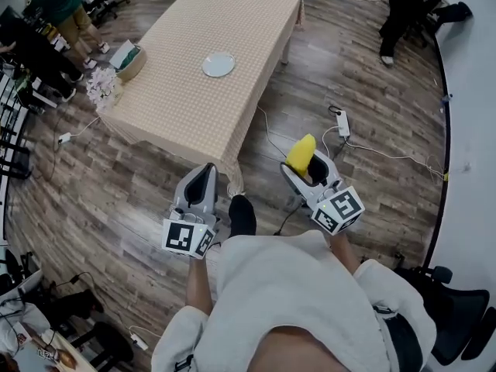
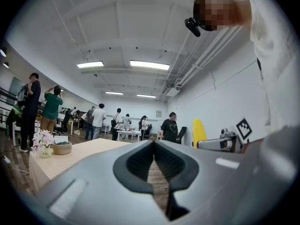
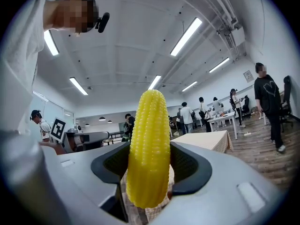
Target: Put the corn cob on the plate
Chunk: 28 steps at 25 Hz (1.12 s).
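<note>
A yellow corn cob (image 1: 301, 152) (image 3: 150, 144) stands upright between the jaws of my right gripper (image 1: 306, 167) (image 3: 149, 172), which is shut on it. This gripper hangs over the wooden floor, to the right of the table's near corner. A small pale plate (image 1: 218, 64) lies near the middle of the table (image 1: 186, 107), which has a beige checked cloth. My left gripper (image 1: 204, 170) (image 2: 153, 146) is shut with nothing in it, just short of the table's near corner. The corn cob (image 2: 199, 132) also shows in the left gripper view, off to the right.
A basket (image 1: 132, 60) and a bunch of flowers (image 1: 102, 87) sit at the table's left edge. A power strip (image 1: 342, 122) and cables lie on the floor to the right. Several people stand around the room. A black chair (image 1: 457, 316) is at lower right.
</note>
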Motion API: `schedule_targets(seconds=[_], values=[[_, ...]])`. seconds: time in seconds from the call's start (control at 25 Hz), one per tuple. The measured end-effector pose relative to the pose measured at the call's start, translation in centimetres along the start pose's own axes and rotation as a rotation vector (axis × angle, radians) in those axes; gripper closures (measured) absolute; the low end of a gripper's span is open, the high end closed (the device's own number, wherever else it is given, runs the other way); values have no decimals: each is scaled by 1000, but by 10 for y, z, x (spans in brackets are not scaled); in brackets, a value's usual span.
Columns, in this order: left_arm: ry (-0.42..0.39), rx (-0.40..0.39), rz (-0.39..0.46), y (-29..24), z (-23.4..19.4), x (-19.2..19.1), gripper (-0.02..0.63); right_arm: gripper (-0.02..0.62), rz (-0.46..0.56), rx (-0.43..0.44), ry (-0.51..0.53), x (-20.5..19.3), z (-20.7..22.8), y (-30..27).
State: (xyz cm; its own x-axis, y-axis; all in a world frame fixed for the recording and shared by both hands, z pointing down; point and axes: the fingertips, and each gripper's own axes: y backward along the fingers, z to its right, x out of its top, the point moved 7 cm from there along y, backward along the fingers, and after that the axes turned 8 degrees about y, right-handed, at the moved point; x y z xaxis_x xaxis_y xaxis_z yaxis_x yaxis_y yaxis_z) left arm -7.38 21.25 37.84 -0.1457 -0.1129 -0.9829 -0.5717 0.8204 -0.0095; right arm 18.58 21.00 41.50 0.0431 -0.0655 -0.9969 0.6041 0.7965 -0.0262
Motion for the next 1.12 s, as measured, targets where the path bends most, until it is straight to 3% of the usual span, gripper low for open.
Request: schedule_targets(seconds=[0.72, 1.12], values=[[59, -48, -6, -119, -210, 46, 598, 336, -53, -43, 7, 28, 37, -235], [78, -120, -5, -161, -250, 57, 598, 336, -69, -70, 28, 41, 42, -281]])
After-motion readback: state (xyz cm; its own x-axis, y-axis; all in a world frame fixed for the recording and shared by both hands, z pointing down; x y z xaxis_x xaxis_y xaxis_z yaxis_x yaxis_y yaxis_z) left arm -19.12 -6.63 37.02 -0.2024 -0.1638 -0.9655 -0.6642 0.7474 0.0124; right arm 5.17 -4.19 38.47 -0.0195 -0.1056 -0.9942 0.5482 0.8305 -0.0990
